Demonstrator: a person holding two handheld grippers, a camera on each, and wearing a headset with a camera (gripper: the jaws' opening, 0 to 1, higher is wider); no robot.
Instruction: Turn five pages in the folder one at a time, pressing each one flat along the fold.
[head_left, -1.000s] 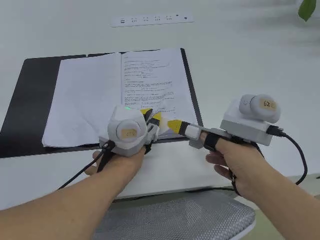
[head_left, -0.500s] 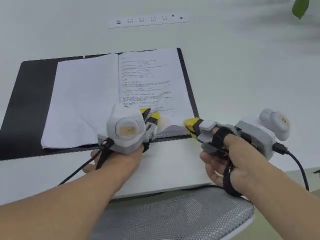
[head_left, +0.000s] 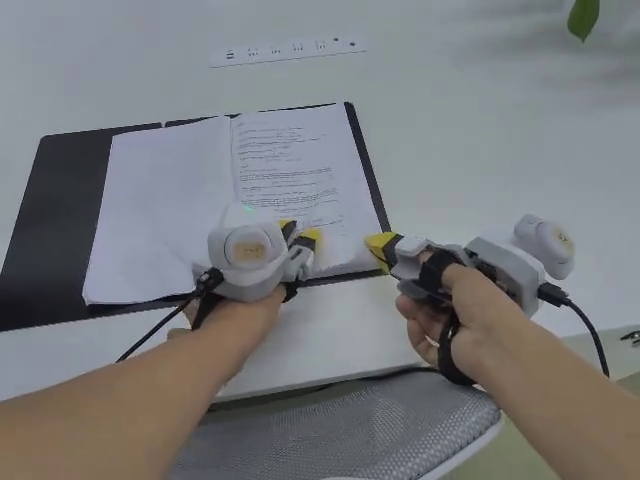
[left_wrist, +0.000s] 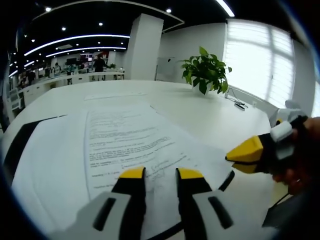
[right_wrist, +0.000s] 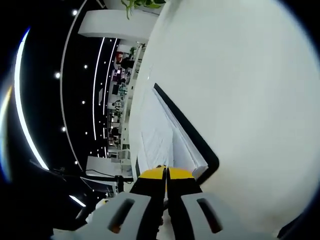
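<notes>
1. We see a black folder (head_left: 60, 200) lying open on the white workbench (head_left: 480, 130), close to its near edge, with white printed pages (head_left: 290, 180) spread across it.
2. Our left gripper (head_left: 300, 238), grey with yellow tips, sits over the bottom edge of the right-hand page, its jaws parted by a narrow gap.
3. Our right gripper (head_left: 378, 245), rolled on its side, points at the folder's near right corner, just beside it, its jaws pressed together on nothing we can see.
4. A white power strip (head_left: 285, 50) lies by the far edge.
</notes>
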